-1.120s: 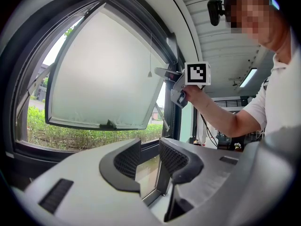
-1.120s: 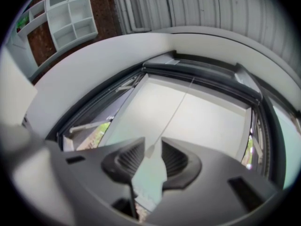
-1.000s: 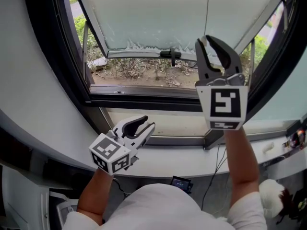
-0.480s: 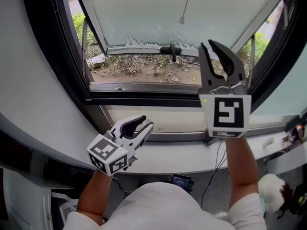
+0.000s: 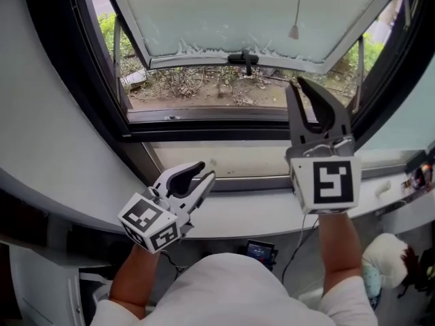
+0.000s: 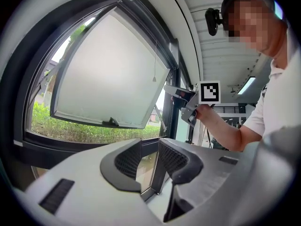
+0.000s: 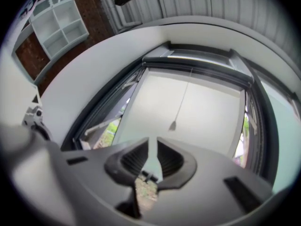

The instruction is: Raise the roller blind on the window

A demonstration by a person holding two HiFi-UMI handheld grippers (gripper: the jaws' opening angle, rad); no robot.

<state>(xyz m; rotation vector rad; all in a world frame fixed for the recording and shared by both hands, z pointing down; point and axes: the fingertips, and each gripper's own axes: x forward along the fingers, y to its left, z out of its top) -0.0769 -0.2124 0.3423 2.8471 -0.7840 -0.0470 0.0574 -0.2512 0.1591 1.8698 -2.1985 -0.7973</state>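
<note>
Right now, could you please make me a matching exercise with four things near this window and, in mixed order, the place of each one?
1. small grey cone-shaped cord pull
2. black metal window handle
3. flat white windowsill
4. green grass

A. outdoors, on the ground
B. indoors, under the dark window frame
C. hanging free before the frosted pane
D. on the pane's lower edge

Pairs: 1-C, 2-D, 3-B, 4-A

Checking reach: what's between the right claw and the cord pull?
Nothing: right gripper view shows bare space from right claw, jaws just closing empty, to cord pull.
</note>
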